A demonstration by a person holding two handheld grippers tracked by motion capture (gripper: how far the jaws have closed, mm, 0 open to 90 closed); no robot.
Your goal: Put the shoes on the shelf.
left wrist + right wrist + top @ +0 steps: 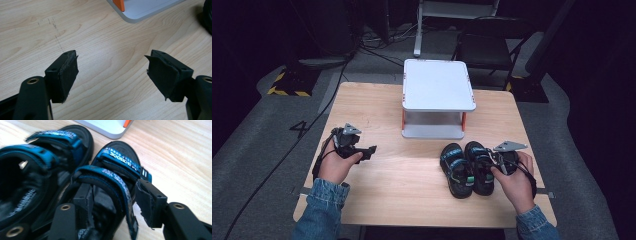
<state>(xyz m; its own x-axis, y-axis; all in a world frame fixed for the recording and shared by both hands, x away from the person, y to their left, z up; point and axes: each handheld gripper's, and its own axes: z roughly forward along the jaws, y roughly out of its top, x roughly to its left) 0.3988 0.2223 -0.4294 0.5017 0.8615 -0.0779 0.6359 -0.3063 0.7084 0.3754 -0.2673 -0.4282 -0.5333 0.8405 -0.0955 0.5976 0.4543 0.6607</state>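
Now the right tool (pixel 112 202), jaws parted, straddles the right sandal's (pixel 117 167) strap.

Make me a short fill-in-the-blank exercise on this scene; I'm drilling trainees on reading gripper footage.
1. The two sandals stand side by side on the ____ table.
2. The right gripper has its open jaws on either side of a sandal's blue ____.
3. The left gripper is open and holds ____.
4. Behind the sandals stands a small white ____ with orange posts.

Missing words: wooden; strap; nothing; shelf
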